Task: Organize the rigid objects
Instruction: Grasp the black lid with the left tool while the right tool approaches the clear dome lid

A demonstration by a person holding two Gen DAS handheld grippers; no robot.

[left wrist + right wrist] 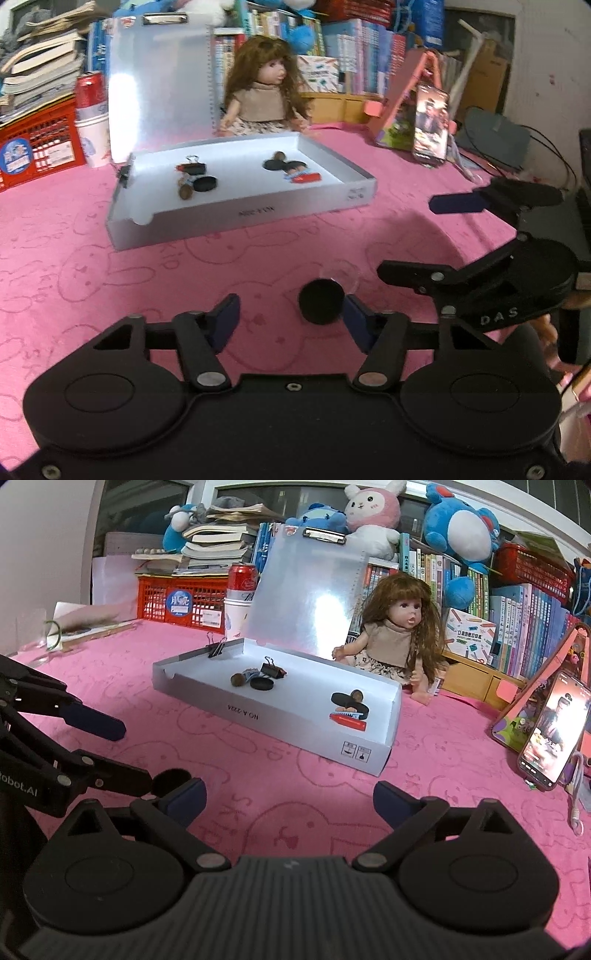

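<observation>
A small black round cap (321,301) lies on the pink cloth between the fingers of my left gripper (291,323). It sits close against the right finger (356,325), while the left finger (225,319) stands well clear of it, so the jaws are open around it. In the right wrist view the cap (171,779) shows just beyond the left gripper (135,755). My right gripper (290,799) is wide open with only cloth between its fingers; the left wrist view shows the right gripper (406,236) beside the cap. Ahead stands a white box (240,214) (258,716) with its lid up, holding a binder clip (271,670), another black cap (262,683) and a red piece (349,722).
A doll (397,635) sits behind the box. A lit phone (554,734) leans at the right. A red crate (181,598), a can (242,578) on paper cups, stacked books and plush toys line the back. Another binder clip (216,648) grips the box's rim.
</observation>
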